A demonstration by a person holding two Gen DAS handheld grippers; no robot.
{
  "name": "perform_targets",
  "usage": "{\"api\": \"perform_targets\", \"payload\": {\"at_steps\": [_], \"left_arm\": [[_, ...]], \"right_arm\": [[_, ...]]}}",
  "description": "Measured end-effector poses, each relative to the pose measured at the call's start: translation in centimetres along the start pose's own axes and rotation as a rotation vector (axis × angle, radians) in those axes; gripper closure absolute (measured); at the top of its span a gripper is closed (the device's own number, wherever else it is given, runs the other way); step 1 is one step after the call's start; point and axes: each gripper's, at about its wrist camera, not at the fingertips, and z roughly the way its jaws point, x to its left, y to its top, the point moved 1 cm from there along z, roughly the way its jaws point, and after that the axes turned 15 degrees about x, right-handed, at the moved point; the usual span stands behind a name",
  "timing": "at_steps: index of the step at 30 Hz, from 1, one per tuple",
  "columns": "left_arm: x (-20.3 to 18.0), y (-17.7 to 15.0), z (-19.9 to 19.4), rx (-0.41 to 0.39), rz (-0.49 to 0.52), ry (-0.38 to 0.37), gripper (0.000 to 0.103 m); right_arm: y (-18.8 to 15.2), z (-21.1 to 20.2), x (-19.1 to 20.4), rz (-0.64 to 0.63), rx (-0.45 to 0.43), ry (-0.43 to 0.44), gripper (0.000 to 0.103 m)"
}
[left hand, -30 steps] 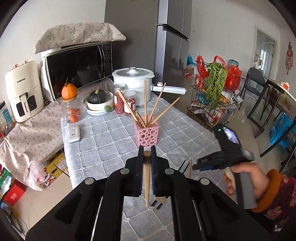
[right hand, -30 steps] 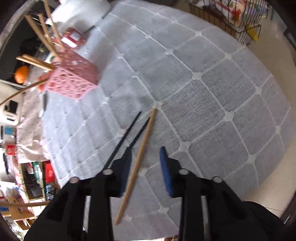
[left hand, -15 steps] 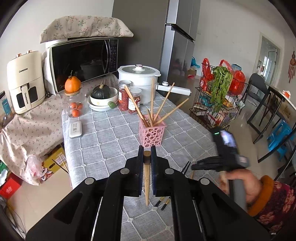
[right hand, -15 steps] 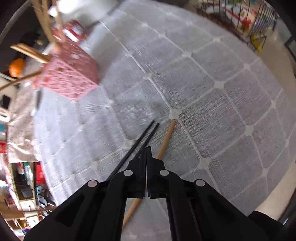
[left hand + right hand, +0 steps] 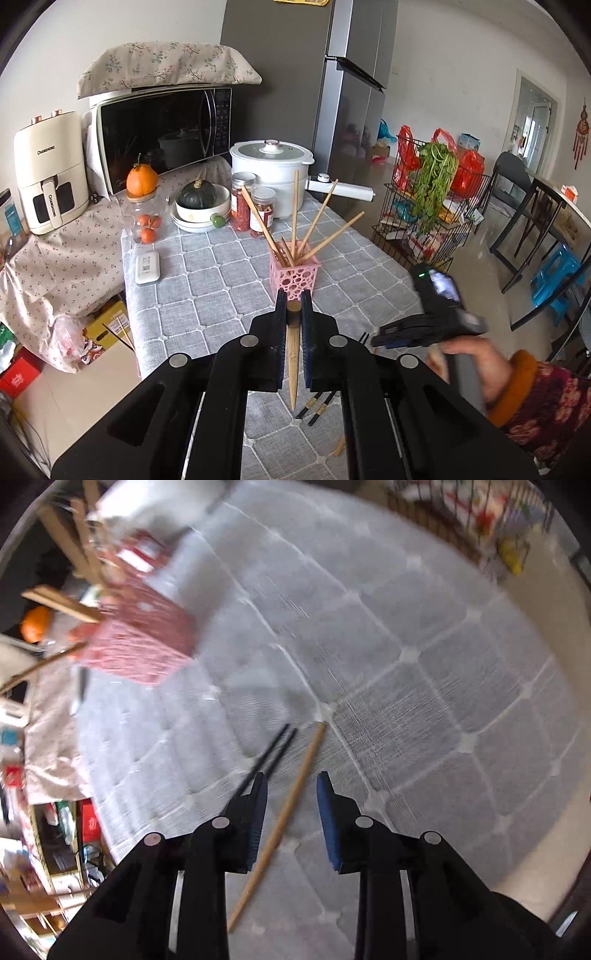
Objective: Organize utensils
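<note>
Chopsticks [image 5: 295,225] already stand in the pink holder [image 5: 293,275], the left gripper [image 5: 294,314] clamps a bamboo chopstick [image 5: 293,354], while the right gripper [image 5: 291,794], jaws just reopened and grasping nothing, straddles another wooden chopstick [image 5: 295,794] beside two black chopsticks [image 5: 275,751] left on the tablecloth [image 5: 406,701].

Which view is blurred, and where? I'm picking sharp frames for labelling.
Left wrist view: mostly sharp, fisheye-bent edges; only the person's right hand smears. Right wrist view: motion blur throughout, worst on the pink perforated plastic holder; the light wooden chopstick on the grey checked tablecloth stays readable.
</note>
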Motion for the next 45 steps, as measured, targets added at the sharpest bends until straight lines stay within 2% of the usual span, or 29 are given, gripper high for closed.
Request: {"api": "perform_targets", "payload": {"at_steps": [2, 3, 5, 6, 12, 18, 21, 26, 32, 35, 38, 43, 44, 45], "left_arm": [[0.3, 0.0, 0.3, 0.003, -0.001, -0.006, 0.097], [0.4, 0.0, 0.3, 0.003, -0.003, -0.008, 0.097], [0.6, 0.0, 0.4, 0.003, -0.009, -0.020, 0.097], [0.8, 0.1, 0.4, 0.004, -0.014, -0.034, 0.097], [1.4, 0.3, 0.3, 0.022, -0.032, -0.119, 0.097], [1.0, 0.5, -0.6, 0.011, -0.032, -0.127, 0.097], [0.3, 1.6, -1.7, -0.015, -0.026, -0.125, 0.097], [-0.6, 5.1, -4.1, -0.098, -0.029, -0.126, 0.097], [-1.3, 11.2, -5.7, -0.236, -0.075, -0.096, 0.097], [-1.3, 13.9, -5.1, -0.277, -0.094, -0.065, 0.097], [-1.0, 16.3, -3.1, -0.282, -0.114, -0.033, 0.097], [-0.4, 18.4, 2.3, -0.263, -0.142, 0.030, 0.096], [-0.2, 18.6, 3.4, -0.248, -0.145, 0.028, 0.095], [0.2, 18.7, 4.8, -0.212, -0.153, 0.004, 0.084]], "right_arm": [[0.5, 0.8, 0.0, 0.017, 0.006, 0.004, 0.074], [0.7, 0.6, 0.3, 0.013, -0.019, -0.009, 0.074], [0.9, 0.7, 0.4, 0.014, -0.021, -0.024, 0.086], [1.0, 0.8, 0.4, 0.005, -0.017, -0.009, 0.095], [-1.0, -2.2, 0.2, -0.060, -0.110, 0.071, 0.098], [-5.8, -11.6, 1.3, -0.214, -0.302, 0.126, 0.098], [-7.0, -16.0, 1.6, -0.269, -0.384, 0.147, 0.098], [-8.4, -23.9, 2.7, -0.331, -0.541, 0.176, 0.098], [-7.2, -31.6, 5.0, -0.352, -0.702, 0.224, 0.098], [-6.3, -34.6, 6.7, -0.374, -0.752, 0.241, 0.098], [-5.2, -35.9, 8.4, -0.403, -0.774, 0.235, 0.098], [-2.5, -34.7, 10.5, -0.422, -0.767, 0.202, 0.098], [-2.0, -34.0, 10.7, -0.421, -0.760, 0.195, 0.098], [-1.2, -33.1, 11.1, -0.420, -0.748, 0.183, 0.098]]}}
